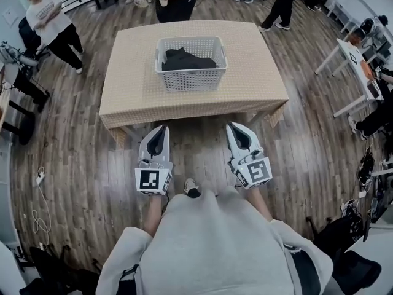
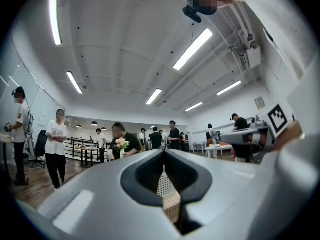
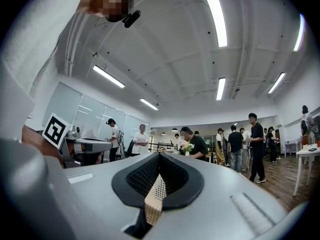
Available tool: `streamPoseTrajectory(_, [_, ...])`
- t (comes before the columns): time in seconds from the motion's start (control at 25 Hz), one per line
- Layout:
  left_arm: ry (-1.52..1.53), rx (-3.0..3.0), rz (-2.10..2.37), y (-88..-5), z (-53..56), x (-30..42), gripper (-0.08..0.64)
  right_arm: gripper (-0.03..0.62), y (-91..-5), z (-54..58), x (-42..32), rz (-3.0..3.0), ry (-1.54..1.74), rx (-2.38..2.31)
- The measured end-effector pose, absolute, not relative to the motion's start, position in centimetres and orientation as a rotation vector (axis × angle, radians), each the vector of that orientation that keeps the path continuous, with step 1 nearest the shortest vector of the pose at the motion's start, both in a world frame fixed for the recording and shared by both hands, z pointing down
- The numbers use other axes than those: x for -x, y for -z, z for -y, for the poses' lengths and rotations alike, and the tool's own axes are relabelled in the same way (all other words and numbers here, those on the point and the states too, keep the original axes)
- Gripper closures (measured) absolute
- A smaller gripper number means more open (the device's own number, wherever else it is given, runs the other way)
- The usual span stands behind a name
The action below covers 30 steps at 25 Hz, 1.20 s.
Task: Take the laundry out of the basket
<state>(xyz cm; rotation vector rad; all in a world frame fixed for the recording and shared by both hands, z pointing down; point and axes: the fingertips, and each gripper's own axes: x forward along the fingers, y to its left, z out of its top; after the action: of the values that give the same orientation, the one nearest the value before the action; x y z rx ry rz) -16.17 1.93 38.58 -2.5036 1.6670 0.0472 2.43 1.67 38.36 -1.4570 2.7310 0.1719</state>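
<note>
Table point(image 1: 132, 94) ahead of both jaws bears basket point(image 1: 191, 80) of apparently dark laundry point(image 1: 187, 60); we find left gripper point(image 1: 163, 129) and right gripper point(image 1: 235, 126) jaws together.

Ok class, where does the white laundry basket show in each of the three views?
Head view: white basket, top centre, on the table.
Left gripper view: not in it.
Right gripper view: not in it.
Shared landmark: the person holding flowers, in all three.
</note>
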Motion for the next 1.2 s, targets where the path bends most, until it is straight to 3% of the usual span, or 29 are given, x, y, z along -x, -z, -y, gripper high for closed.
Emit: streamPoseTrajectory(1.2, [0.021, 2.538, -1.673, -41.4, 16.6, 19.1, 0.551, 0.594, -41.8, 16.5, 0.6, -2.714, -0.071, 1.469])
